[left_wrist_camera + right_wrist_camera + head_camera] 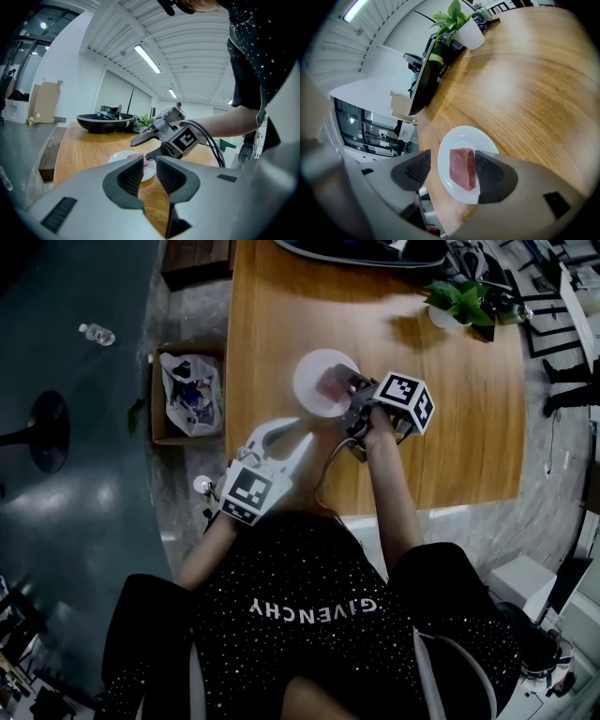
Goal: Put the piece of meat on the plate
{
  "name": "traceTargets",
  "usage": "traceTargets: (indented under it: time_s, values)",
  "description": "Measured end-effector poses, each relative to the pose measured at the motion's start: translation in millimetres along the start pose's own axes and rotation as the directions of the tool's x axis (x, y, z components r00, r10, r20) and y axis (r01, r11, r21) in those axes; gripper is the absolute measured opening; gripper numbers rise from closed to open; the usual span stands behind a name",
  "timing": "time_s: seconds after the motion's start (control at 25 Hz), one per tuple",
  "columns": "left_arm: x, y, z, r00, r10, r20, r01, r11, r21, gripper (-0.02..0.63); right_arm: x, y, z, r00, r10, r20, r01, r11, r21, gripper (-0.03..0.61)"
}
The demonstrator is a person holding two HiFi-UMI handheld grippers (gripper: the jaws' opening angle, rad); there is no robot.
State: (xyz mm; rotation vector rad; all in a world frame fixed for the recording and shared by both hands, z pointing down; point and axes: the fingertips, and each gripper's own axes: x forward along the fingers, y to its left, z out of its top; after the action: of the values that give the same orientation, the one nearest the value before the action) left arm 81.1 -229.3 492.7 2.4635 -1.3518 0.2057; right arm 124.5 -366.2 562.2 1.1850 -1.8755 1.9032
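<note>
Meat [462, 168], a red squared-off block, lies on the small white plate [464, 136], which sits near one edge of the wooden table [525, 93]. The right gripper [453, 172] hangs over the plate, angled down, with its jaws spread wide and the block between them. A clear gap shows on one side. The other pad sits right beside the meat, and whether it touches is hard to tell from this angle. The left gripper [151, 174] is off to the side by the table's edge, pointing toward the plate. Its jaws stand a narrow gap apart with nothing between them. Farther along the table stand a potted plant [461, 23] in a white pot and a wide dark bowl [105, 123].
</note>
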Motion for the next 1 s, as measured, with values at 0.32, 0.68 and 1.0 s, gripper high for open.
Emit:
traceTargets:
  time_s: [0.32, 0.68, 1.0]
  values:
    - [-3.8, -5.9, 1.8, 1.000, -0.015, 0.007, 0.015, 1.000, 0.025, 0.091, -21.8, -1.5, 2.9, 0.998, 0.024, 0.057, -0.023, 1.000, -0.010, 0.281]
    - [-11.4, -0.4, 17.0, 0.999, 0.008, 0.037, -0.010, 0.998, 0.061, 0.091, -75.3, 41.5, 6.4, 0.927, 0.295, 0.233, -0.251, 0.947, -0.199, 0.279]
    - [-9.9, 15.1, 40.3, 0.997, 0.039, 0.064, -0.042, 0.998, 0.044, 0.091, -136.0, 69.9, -5.6, 0.794, 0.406, 0.453, -0.085, 0.811, -0.579, 0.101]
